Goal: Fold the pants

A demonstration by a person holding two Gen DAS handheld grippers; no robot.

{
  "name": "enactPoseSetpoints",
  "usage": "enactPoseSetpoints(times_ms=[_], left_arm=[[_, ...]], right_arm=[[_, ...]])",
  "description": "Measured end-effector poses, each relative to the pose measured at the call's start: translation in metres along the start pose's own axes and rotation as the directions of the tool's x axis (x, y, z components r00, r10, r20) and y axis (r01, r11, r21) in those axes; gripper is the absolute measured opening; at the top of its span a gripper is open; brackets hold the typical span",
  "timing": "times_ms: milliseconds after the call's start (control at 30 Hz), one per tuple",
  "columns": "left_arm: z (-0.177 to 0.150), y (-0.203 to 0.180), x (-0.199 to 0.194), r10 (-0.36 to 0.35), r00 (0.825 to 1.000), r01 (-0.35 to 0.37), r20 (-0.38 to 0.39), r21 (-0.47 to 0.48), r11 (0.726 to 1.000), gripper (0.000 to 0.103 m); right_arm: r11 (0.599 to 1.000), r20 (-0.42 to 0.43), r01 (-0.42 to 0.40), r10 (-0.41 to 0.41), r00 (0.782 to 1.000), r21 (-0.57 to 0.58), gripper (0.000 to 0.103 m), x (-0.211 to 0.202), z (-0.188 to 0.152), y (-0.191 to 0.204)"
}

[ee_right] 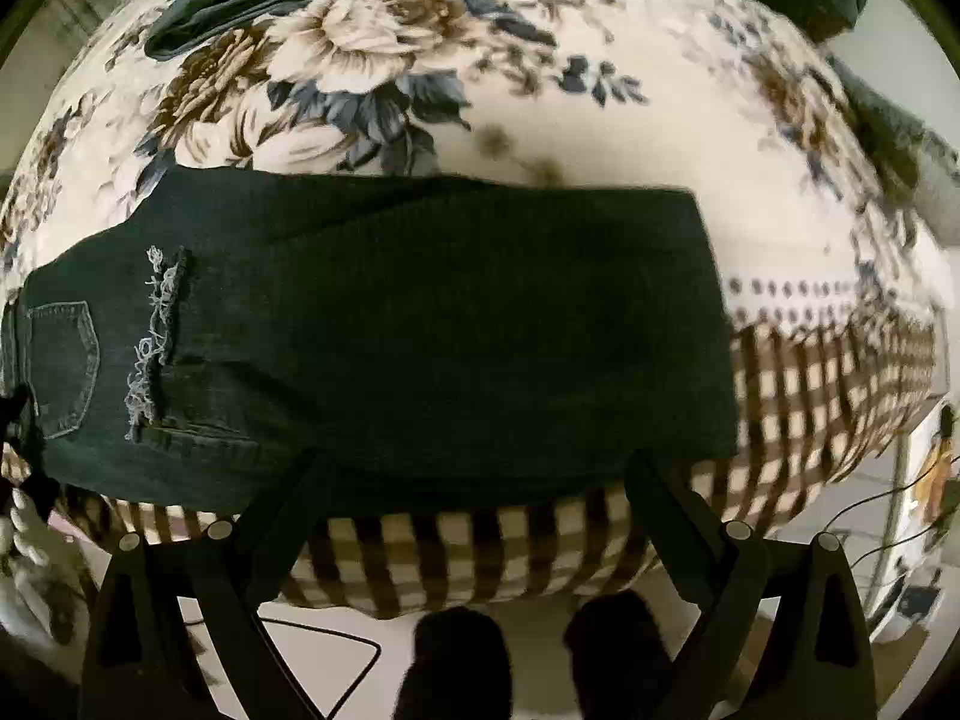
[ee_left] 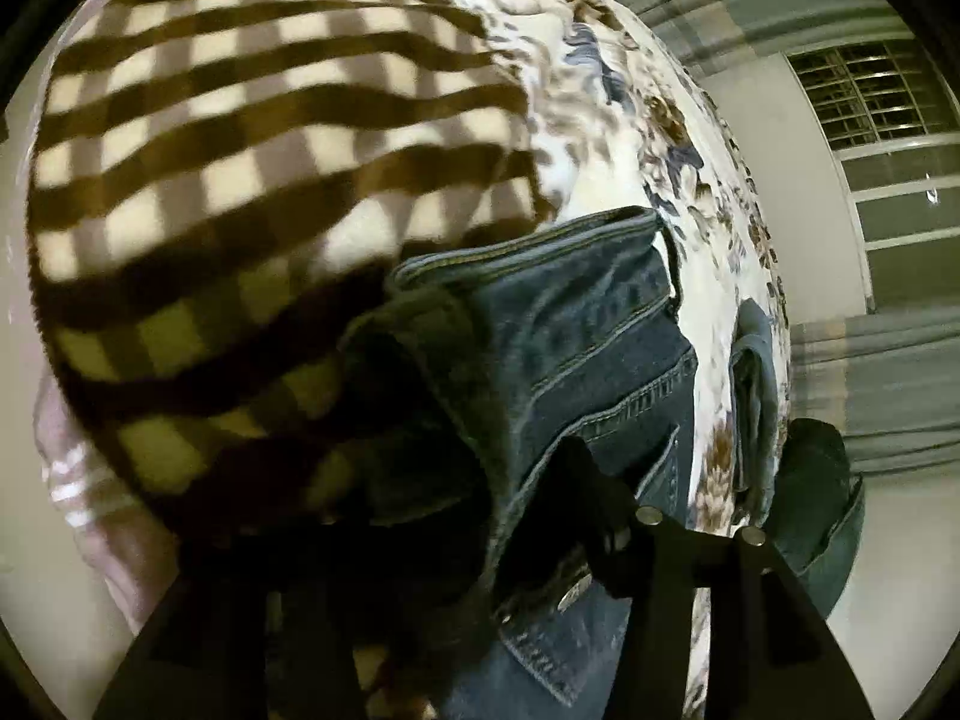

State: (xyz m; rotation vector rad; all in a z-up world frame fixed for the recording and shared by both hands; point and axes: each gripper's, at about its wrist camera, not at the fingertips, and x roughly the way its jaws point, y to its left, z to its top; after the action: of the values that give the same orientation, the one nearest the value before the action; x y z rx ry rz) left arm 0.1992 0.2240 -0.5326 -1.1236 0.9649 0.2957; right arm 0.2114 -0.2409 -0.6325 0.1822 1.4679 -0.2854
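A: What's the biggest thing in sight?

B: The bed, under a floral sheet (ee_right: 540,96) with a brown-and-cream checked blanket (ee_right: 480,564) hanging over its near edge. On it lie the jeans (ee_right: 420,330), dark denim folded into a long band.

A: Which way do they run?

B: In the right wrist view the long axis goes straight across, side to side. The waist end is at the left, where a back pocket (ee_right: 63,369) shows; the folded end is at the right, cut square. The near long edge reaches the edge of the bed, over the checked blanket.

A: How do they look?

B: Very dark blue, pale stitching, and a frayed rip (ee_right: 153,336) with loose white threads just beside the pocket. In the left wrist view the waistband (ee_left: 528,258) is bunched and raised, with a metal button (ee_left: 570,594) low down.

A: Any label or writing?

B: None that I can read; the button is too blurred.

A: And the grippers?

B: The right gripper (ee_right: 474,480) stands wide open above the near edge of the jeans, gripping nothing. The left gripper (ee_left: 480,510) is at the waist; denim lies between its dark fingers, but I cannot tell whether they pinch it.

A: Anything else?

B: More dark clothes (ee_right: 252,0) near the far side of the bed.
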Motion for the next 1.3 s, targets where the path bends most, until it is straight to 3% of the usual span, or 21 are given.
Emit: enactPoseSetpoints(times_ms=[200, 433, 733, 1000, 1167, 1300], left_arm=[[-0.004, -0.015, -0.013, 0.046, 0.998, -0.047, 0.031, 0.049, 0.998, 0.034], [-0.015, -0.054, -0.037, 0.134, 0.986, -0.147, 0.096, 0.145, 0.978, 0.019], [-0.044, -0.112, -0.083, 0.168, 0.960, -0.228, 0.225, 0.276, 0.934, 0.017], [-0.062, -0.110, -0.106, 0.181, 0.949, -0.240, 0.260, 0.218, 0.946, 0.017], [-0.072, -0.118, -0.112, 0.197, 0.941, -0.267, 0.276, 0.246, 0.932, 0.018], [-0.070, -0.118, -0.114, 0.200, 0.940, -0.266, 0.277, 0.225, 0.938, 0.018]], right_arm=[[0.999, 0.118, 0.006, 0.000, 0.993, -0.048, 0.099, -0.040, 0.007, 0.009], [0.997, 0.125, -0.068, 0.073, 0.990, -0.040, 0.099, -0.059, 0.006, 0.000], [0.989, 0.117, -0.145, 0.148, 0.982, -0.031, 0.099, -0.060, 0.010, -0.021], [0.983, 0.080, -0.185, 0.185, 0.979, -0.010, 0.099, -0.048, 0.021, -0.048], [0.982, 0.065, -0.189, 0.188, 0.980, 0.006, 0.099, -0.044, 0.028, -0.066], [0.982, 0.061, -0.187, 0.186, 0.981, 0.009, 0.099, -0.041, 0.031, -0.071]])
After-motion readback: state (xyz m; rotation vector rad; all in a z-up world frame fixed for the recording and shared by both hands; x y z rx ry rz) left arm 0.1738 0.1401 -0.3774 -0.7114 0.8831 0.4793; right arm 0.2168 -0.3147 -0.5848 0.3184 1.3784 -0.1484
